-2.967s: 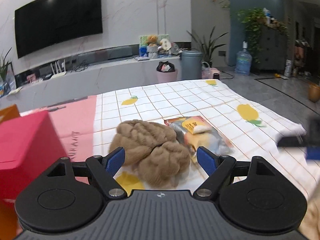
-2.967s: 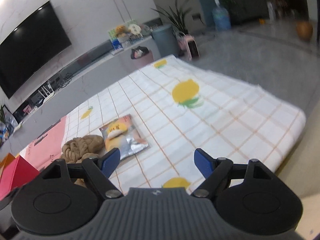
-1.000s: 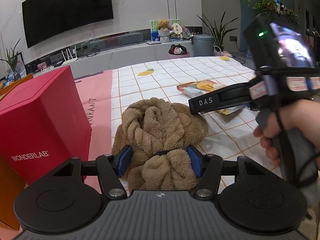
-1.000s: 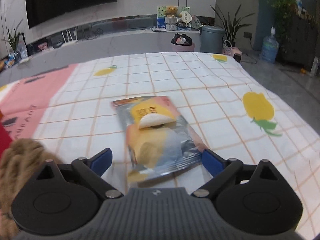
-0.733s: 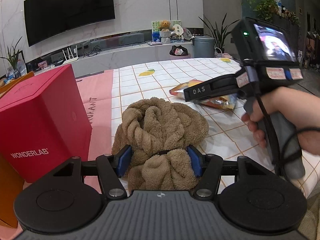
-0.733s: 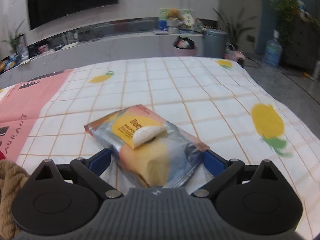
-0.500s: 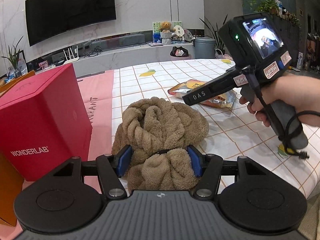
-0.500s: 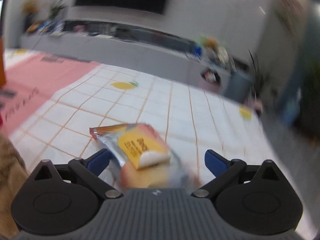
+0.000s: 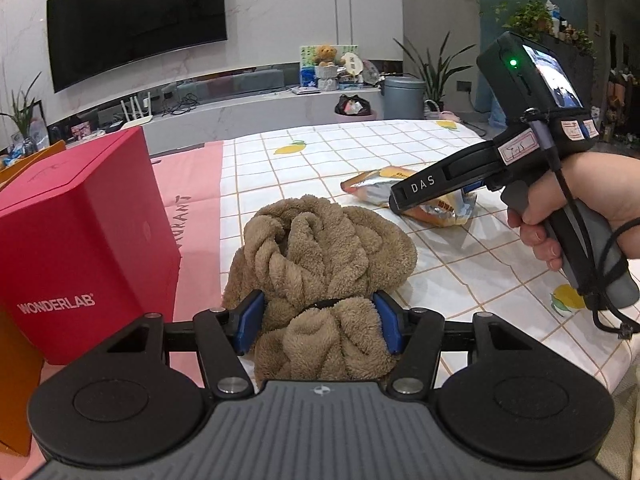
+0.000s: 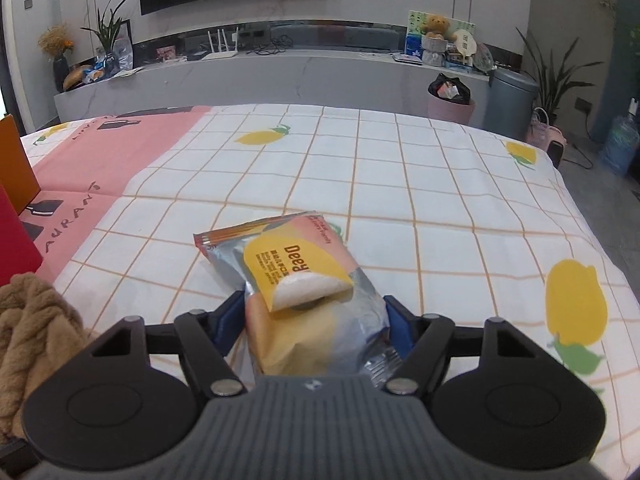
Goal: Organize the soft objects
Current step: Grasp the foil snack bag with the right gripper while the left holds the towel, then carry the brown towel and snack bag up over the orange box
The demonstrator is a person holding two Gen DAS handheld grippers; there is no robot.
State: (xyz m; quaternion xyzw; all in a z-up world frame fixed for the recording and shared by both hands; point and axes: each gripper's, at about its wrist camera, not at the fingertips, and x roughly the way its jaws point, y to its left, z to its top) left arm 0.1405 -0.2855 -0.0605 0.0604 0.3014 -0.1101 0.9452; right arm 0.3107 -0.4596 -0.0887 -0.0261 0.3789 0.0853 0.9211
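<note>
A brown fluffy cloth (image 9: pixel 320 248) lies bunched on the checked tablecloth (image 9: pixel 360 148). My left gripper (image 9: pixel 318 326) is shut on its near fold. A silver and yellow snack bag (image 10: pixel 304 292) lies on the cloth further right; it also shows in the left wrist view (image 9: pixel 436 206). My right gripper (image 10: pixel 314 326) has its blue pads closed against both sides of the bag's near half. In the left wrist view the right gripper's body (image 9: pixel 500 160) is held by a hand over the bag. The brown cloth (image 10: pixel 36 328) sits at the left edge of the right wrist view.
A red WONDERLAB box (image 9: pixel 80 240) stands left of the brown cloth, with an orange box (image 9: pixel 16 360) beside it. The table's right edge (image 9: pixel 624 340) drops off near the hand. A TV bench, bins and plants stand behind the table.
My right gripper moved in over the snack bag and its jaws closed from wide open onto the bag. My left gripper stayed shut on the brown cloth.
</note>
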